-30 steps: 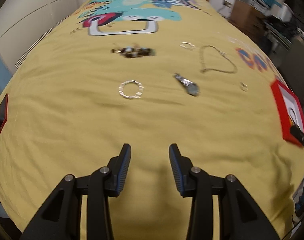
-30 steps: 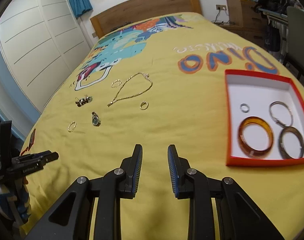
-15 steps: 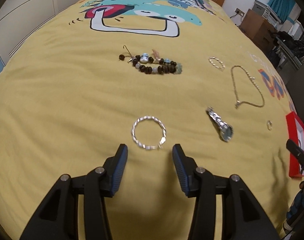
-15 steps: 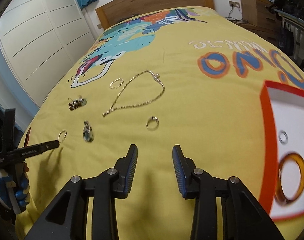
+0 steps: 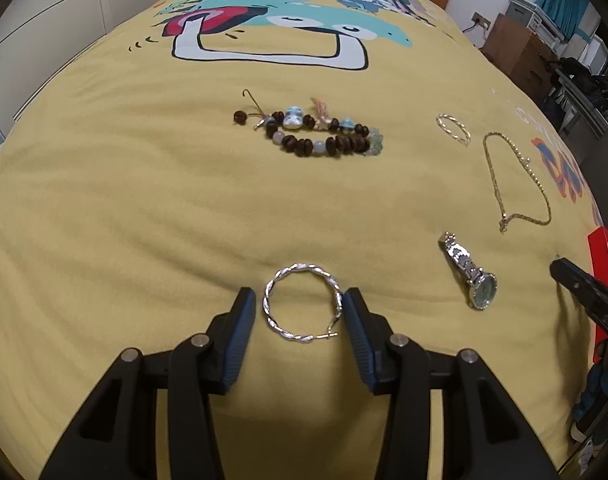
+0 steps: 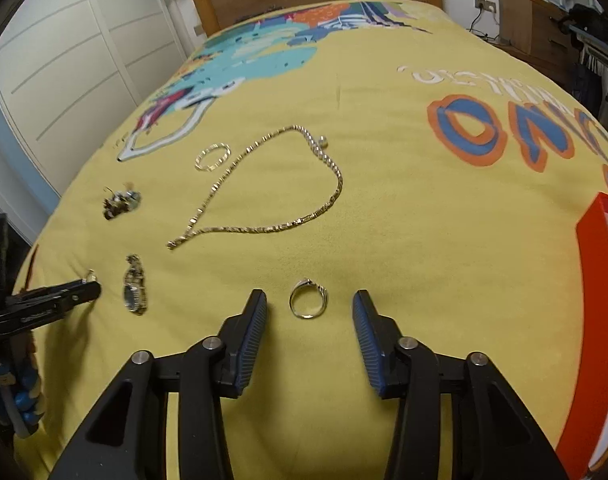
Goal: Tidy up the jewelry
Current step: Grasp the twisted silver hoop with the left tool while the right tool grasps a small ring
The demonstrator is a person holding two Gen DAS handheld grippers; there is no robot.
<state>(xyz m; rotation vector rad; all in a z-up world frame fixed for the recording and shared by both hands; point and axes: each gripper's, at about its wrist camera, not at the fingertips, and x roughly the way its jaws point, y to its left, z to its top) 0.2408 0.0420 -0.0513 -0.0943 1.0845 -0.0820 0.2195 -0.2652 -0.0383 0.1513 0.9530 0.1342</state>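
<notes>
Yellow printed bedding covered the bed (image 5: 104,208) where the jewelry lay scattered, and you had both tools pitched steeply down over it. Your left tool (image 5: 300,312) straddled the twisted silver hoop earring (image 5: 302,304) at lower centre of its frame: the hoop lay flat between the blue pads, its hook end toward you, the right pad just beside its rim and the left a little off. Those jaws were closing but not yet pressing. Your right tool (image 6: 309,316) bracketed the small ring (image 6: 307,298) at lower centre of its view, with clear gaps on both sides; its jaws were closing too, nothing gripped. The red box (image 6: 595,264) sat at the right edge of that frame, nearer your right hand. Beyond lay the watch (image 5: 469,272), gold chain (image 6: 264,188) and beaded bracelet (image 5: 315,132).
</notes>
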